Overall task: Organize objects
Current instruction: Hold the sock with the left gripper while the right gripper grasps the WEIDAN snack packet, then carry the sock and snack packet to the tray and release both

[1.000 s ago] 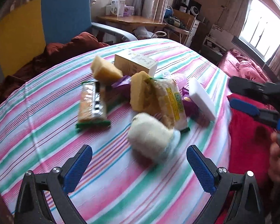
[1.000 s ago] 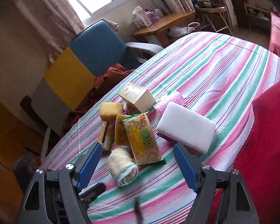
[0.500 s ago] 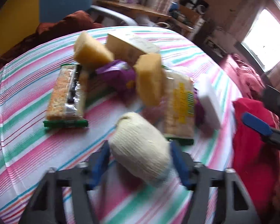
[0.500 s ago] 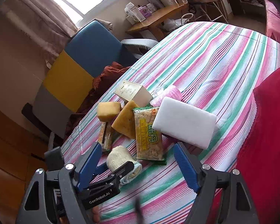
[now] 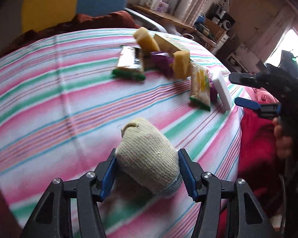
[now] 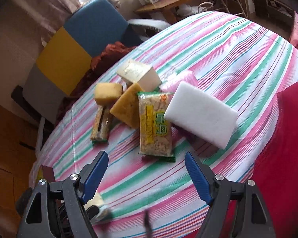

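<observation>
The left gripper (image 5: 147,173) is clamped on the cream rolled sock (image 5: 147,156), near the striped table (image 5: 49,91) edge, well apart from the snack pile; its long axis points toward the white sponge (image 6: 200,117). The right gripper (image 6: 147,176) hangs wide, empty

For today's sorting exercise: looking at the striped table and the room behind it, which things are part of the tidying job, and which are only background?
Part of the job:
- rolled sock, clamped in the left gripper
- snack packet
- white sponge block
- yellow sponges
- cream box
- right gripper, open

Background:
- blue and yellow chair
- wooden desk
</observation>
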Motion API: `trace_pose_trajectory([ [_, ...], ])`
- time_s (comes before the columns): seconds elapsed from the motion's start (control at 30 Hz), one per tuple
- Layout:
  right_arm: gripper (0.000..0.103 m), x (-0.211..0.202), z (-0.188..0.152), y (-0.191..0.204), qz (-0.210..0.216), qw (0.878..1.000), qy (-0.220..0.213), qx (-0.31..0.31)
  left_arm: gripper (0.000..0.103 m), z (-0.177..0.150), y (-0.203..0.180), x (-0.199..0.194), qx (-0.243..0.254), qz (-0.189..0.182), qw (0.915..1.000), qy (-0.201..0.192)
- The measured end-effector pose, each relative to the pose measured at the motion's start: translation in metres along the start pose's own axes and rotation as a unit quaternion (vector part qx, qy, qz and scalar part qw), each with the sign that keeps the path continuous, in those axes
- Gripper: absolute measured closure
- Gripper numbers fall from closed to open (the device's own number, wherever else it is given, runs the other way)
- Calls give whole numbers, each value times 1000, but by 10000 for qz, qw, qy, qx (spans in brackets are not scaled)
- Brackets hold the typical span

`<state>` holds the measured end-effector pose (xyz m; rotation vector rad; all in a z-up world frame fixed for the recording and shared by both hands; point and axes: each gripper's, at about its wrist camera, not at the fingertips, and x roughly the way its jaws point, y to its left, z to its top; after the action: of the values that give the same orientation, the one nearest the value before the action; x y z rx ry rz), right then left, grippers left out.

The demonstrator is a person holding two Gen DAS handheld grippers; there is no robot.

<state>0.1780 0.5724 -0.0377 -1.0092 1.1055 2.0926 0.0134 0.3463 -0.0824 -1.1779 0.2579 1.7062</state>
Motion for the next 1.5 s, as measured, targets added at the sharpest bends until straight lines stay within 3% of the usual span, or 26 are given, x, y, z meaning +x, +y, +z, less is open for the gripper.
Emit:
trace_pose_trajectory([
  [0.2,22,39,9,22,-517,9968,570,-239,41,-7,14,-8,-190,-29,9998,-83],
  [0.33,22,64,22,26,-931,9944,442,-233,39,-5,17,-9,-198,-58,9997,-89],
  [0.43,23,79,26,21,-988,9938,481,-150,30,-3,12,-7,-97,-46,9999,-48],
  [0.5,34,86,25,19,-1124,9919,566,-146,14,-1,9,-5,-26,90,10000,-32],
  [0.57,43,87,25,19,-1238,9907,506,-246,10,2,10,-1,-120,129,9998,4],
  [0.6,55,86,26,19,-1254,9906,458,-303,9,4,11,0,-160,120,9998,-3],
  [0.63,54,86,25,19,-1224,9910,457,-297,10,6,12,1,-182,128,9998,-12],
  [0.73,55,86,23,19,-1041,9928,498,-325,21,8,13,4,-83,219,9997,-77],
  [0.77,55,85,25,20,-1016,9929,498,-364,29,7,14,2,-48,239,9996,-111],
  [0.8,55,85,24,22,-974,9932,496,-400,37,6,14,1,-48,149,9998,-123],
  [0.83,55,85,22,25,-917,9937,507,-394,38,5,14,-1,-63,83,9999,-119],
  [1.13,55,73,5,37,535,9948,866,-96,40,-8,4,-36,63,152,9994,-296],
  [1.27,55,63,-8,60,1063,9883,988,-470,40,-13,9,-66,-22,155,9985,-523],
  [1.5,55,54,-47,130,1596,9704,1166,-1389,40,-26,31,-121,-295,391,9935,-1024],
])
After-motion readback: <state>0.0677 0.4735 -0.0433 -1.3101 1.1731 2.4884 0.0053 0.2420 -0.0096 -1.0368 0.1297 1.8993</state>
